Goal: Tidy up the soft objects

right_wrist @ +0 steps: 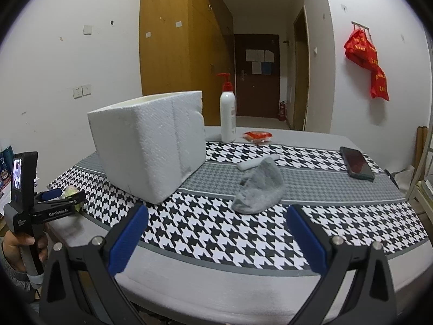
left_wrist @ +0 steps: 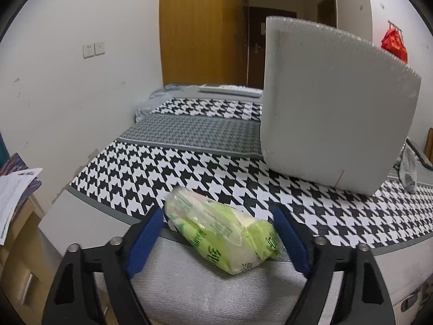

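1. Behind the white foam box (left_wrist: pixel 335 108), in the left wrist view, most of the bed's far right side is hidden; a crumpled clear wrapper (left_wrist: pixel 408 168) at the right edge is hard to make out.
2. Near the bed's (right_wrist: pixel 216 284) front edge, the green plastic-wrapped pack (left_wrist: pixel 224 233) lies between the blue pads of the left gripper (left_wrist: pixel 219 233), whose jaws stand apart; whether the pads touch it I cannot tell.
3. The right gripper (right_wrist: pixel 216 233) hangs open over the houndstooth cover, with the limp grey sock (right_wrist: pixel 259 187) just beyond its fingertips, untouched.
4. The foam box is pebbled and blocky; a white pump bottle (right_wrist: pixel 227 111) and a red packet (right_wrist: pixel 257 136) stand towards the far edge, a dark phone (right_wrist: pixel 357 162) towards the right edge.
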{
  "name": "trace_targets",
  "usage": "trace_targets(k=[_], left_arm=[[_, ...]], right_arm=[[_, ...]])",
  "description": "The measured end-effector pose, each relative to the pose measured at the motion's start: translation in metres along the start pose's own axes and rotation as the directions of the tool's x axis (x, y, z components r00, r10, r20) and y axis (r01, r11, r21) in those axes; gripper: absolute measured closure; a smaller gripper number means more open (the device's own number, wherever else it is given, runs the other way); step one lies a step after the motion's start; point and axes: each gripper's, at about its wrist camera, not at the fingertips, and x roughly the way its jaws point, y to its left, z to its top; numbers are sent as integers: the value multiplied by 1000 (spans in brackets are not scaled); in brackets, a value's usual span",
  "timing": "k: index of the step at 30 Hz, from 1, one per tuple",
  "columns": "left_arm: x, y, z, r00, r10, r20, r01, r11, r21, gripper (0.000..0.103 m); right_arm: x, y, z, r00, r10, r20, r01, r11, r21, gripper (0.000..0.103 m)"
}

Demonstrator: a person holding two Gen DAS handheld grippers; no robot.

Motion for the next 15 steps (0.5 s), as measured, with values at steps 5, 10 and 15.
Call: trace_targets(k=[5, 10, 15], left_arm=[[3, 1, -3, 1000, 8, -12, -8, 1000, -12, 50], [3, -3, -6, 1000, 15, -9, -15, 1000, 28, 74], [-2, -5, -4, 1000, 5, 2, -5, 999, 40, 77]], right_arm=[[9, -10, -2, 1000, -18, -18, 18, 999, 29, 0], [16, -18, -7, 999, -29, -35, 31, 998, 55, 0], [19, -19, -8, 999, -20, -43, 22, 998, 53, 0]])
